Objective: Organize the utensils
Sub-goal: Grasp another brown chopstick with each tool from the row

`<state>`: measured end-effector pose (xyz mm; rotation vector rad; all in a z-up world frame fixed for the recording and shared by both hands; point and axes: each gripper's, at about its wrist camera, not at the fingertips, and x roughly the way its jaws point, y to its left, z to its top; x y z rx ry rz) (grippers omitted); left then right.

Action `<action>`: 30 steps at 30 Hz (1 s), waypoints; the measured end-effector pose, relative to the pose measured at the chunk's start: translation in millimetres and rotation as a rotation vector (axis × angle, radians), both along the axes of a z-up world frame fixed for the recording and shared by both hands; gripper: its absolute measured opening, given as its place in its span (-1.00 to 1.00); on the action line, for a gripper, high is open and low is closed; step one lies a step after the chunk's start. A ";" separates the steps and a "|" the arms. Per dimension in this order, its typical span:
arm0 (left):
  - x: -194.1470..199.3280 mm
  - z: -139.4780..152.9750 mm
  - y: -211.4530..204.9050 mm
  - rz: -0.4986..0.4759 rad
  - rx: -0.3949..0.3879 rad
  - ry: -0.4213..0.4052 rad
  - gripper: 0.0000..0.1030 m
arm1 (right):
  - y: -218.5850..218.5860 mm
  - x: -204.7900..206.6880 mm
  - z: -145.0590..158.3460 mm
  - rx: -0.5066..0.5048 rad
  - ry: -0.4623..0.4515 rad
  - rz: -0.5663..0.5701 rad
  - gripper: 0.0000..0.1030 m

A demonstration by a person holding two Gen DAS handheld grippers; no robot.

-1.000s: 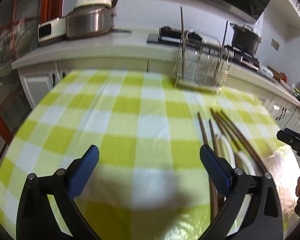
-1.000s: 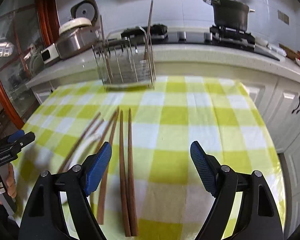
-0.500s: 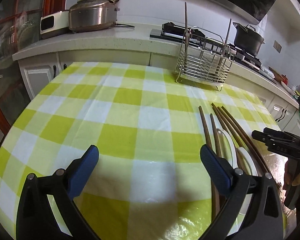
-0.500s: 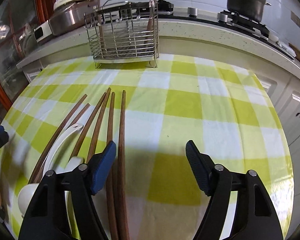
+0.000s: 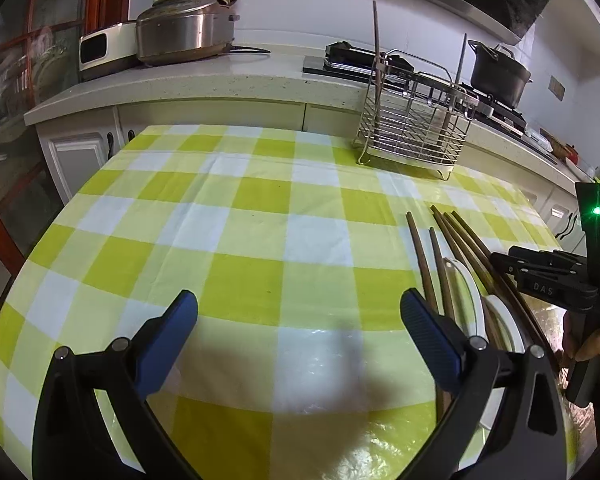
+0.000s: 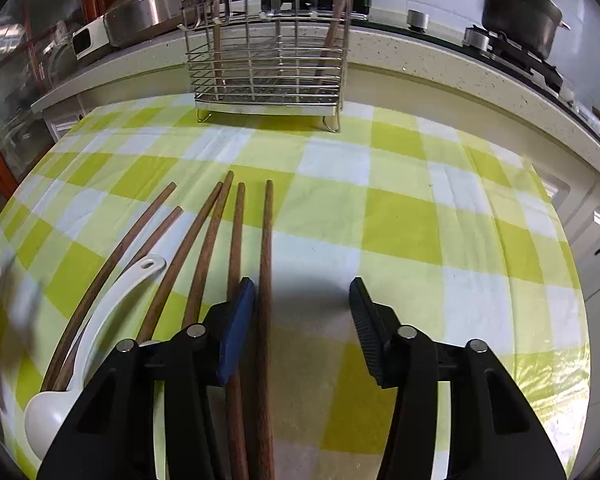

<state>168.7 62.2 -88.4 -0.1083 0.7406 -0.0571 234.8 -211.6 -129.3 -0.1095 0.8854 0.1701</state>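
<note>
Low over the checked cloth (image 6: 400, 216), my right gripper (image 6: 302, 300) stood open astride the rightmost chopstick (image 6: 266, 280); my left gripper (image 5: 298, 320) gaped over bare cloth, holding nothing.

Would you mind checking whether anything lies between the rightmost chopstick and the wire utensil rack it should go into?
Nothing visible does. The rightmost chopstick lies inside the open right gripper, and only bare checked tablecloth stretches from its tip to the wire rack.
</note>
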 end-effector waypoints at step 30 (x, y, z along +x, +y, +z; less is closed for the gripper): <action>87.2 -33.8 -89.9 -0.202 0.136 0.169 0.57 | -56.2 -43.0 16.2 0.065 -0.067 -0.054 -0.83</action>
